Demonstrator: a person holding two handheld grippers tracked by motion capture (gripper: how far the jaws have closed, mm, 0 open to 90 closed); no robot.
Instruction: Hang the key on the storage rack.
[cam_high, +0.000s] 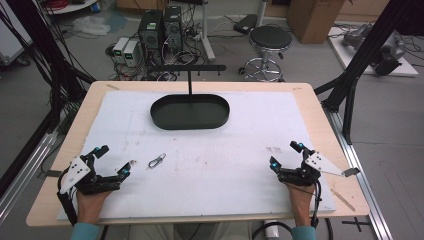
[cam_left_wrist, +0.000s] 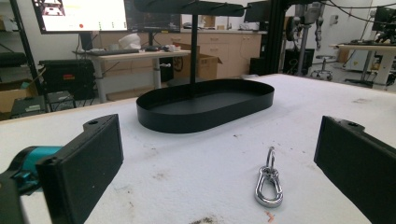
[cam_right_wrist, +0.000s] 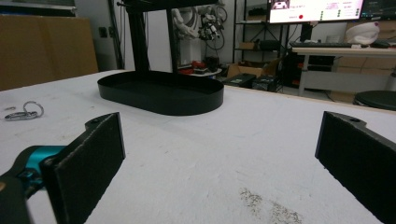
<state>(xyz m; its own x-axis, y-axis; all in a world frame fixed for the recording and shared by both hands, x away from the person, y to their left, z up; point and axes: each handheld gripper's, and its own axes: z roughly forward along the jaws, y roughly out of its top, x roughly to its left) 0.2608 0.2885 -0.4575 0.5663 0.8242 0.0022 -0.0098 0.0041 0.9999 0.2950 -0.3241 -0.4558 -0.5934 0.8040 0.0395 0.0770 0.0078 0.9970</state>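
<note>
A wooden worktop (cam_high: 315, 107) carries a white mat (cam_high: 225, 150) that covers most of it. On the mat at about 12 o'clock sits a black oval tray (cam_high: 190, 112) with a thin upright post (cam_high: 190, 82) rising from its far rim to a flat black crossbar (cam_high: 187, 68).

The left gripper (cam_high: 112, 161) rests at about 8 o'clock, held in the person's left hand (cam_high: 91, 205) — its jaws stand wide apart with nothing between them. A small silver snap hook (cam_high: 156, 160) lies flat on the mat just beside that gripper, toward its 2 o'clock; in the left gripper view the snap hook (cam_left_wrist: 268, 183) lies between the two black jaws' lines of sight, apart from both, its ring end pointing toward the tray (cam_left_wrist: 205, 108).

The right gripper (cam_high: 285, 155) rests at about 4 o'clock in the right hand (cam_high: 301, 202), jaws also spread wide and empty. In the right gripper view the snap hook (cam_right_wrist: 23, 113) lies far off at 9 o'clock, the tray (cam_right_wrist: 161, 95) ahead.
</note>
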